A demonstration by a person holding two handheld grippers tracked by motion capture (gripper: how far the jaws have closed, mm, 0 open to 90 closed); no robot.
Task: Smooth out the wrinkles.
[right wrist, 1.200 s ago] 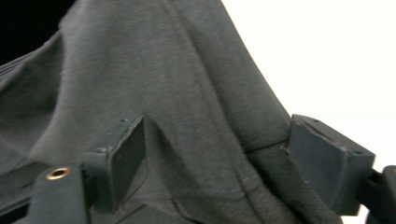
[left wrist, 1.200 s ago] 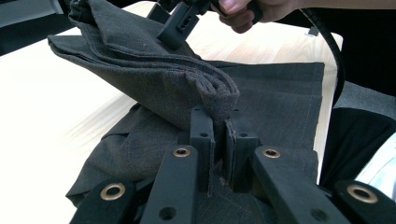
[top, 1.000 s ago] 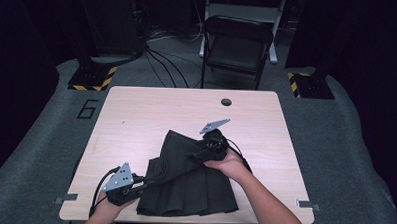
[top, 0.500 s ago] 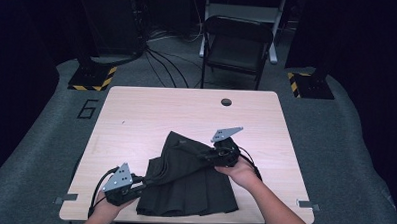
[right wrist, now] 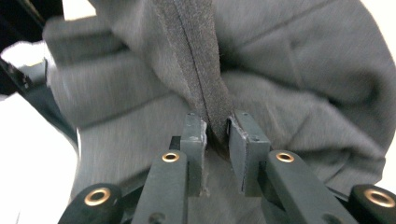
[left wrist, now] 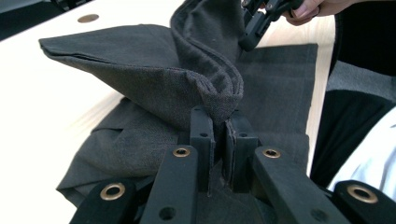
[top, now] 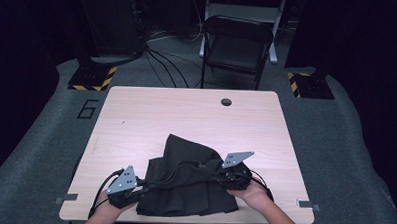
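Both tongs pinching the hemmed edge of a dark garment, with the edge strung between them

Left tongs: jaws pressed together on a folded ridge of the dark garment; cloth bunches above the pads. Right tongs: jaws have just been closing and now pinch a thick seamed band of the same cloth, which runs up between them. In the high view, the left tongs sit at 9 o'clock of the garment and the right tongs at 3 o'clock, with the gripped edge raised in a sagging line between them. The garment lies on the surface toward its 6 o'clock edge, one peak pointing to 12 o'clock. Handling estimate: soft, light, limp, not fragile; it will drape and fold under its own weight. Grip at the doubled hem or seam, where the layers are thickest and least likely to slip
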